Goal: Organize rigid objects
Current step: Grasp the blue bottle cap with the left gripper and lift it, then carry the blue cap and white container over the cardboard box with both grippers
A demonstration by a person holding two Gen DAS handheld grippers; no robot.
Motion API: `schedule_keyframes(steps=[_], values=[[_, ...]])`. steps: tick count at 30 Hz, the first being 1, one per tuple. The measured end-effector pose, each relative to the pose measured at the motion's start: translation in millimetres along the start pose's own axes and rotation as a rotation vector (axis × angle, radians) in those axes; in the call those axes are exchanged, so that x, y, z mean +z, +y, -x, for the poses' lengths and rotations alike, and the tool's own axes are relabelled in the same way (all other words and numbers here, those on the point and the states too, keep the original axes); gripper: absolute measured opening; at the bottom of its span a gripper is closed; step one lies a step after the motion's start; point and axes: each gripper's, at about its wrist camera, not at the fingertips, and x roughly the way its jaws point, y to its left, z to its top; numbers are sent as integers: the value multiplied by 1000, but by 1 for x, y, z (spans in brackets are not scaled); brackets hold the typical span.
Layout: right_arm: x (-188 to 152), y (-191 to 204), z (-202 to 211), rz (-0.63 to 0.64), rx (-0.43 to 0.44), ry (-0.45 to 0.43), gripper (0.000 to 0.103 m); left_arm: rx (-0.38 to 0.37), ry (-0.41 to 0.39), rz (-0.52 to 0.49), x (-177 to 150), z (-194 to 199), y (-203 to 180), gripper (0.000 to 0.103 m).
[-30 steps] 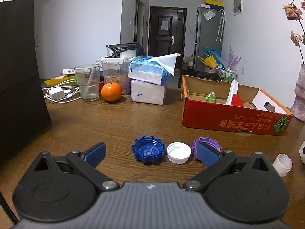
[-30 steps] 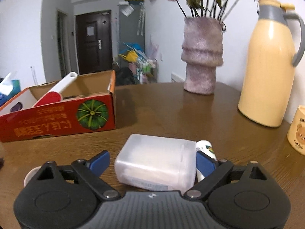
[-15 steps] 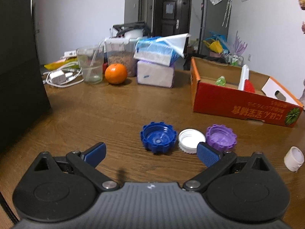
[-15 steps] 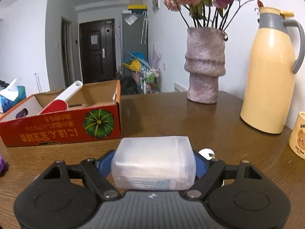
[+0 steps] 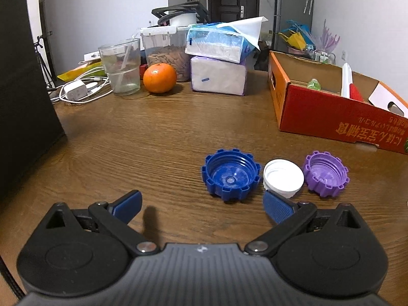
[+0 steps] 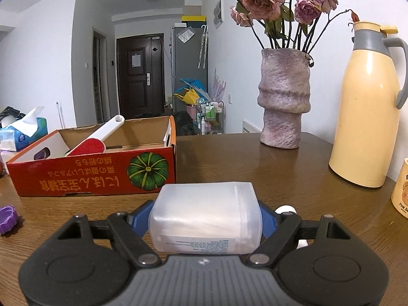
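Observation:
Three upturned caps lie in a row on the wooden table [image 5: 158, 140]: a blue cap [image 5: 230, 177], a white cap [image 5: 284, 178] and a purple cap [image 5: 325, 173]. My left gripper [image 5: 202, 205] hovers open just short of them, empty; the blue cap sits ahead, right of its middle, and its right finger [image 5: 278, 209] overlaps the white cap's near edge. My right gripper [image 6: 205, 219] is shut on a translucent white plastic container [image 6: 206, 214], pads pressed on both ends. A small white bottle [image 6: 287, 209] peeks out behind its right finger. The purple cap [image 6: 6, 219] shows at far left.
A red cardboard box [image 5: 331, 112], also [image 6: 102, 173], holds a lint roller [image 6: 97, 140] and a green bottle [image 5: 313, 84]. Glass [image 5: 122, 66], orange [image 5: 160, 77], tissue packs [image 5: 219, 76] and charger [image 5: 76, 90] stand behind. Vase [image 6: 283, 102], thermos [image 6: 367, 117], mug [image 6: 403, 196] at right.
My right gripper has closed on the white container, which now fills the gap between the pads. My left gripper has shifted left and tipped downward, so the caps sit right of centre.

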Motion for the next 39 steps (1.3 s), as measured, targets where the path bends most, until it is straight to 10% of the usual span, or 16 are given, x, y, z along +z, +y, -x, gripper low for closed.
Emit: schedule_keyframes(steps=[10,17,39], values=[[0,1,-1,7,1,5,82,-29,-38,-13,10,-10,2,98],[0,2,-1,11,4,5,82,-82,-18,-36,14,-19,1,57],[2,4,10,14,23,-44,82,-57,-142,-38,17,10,1,56]])
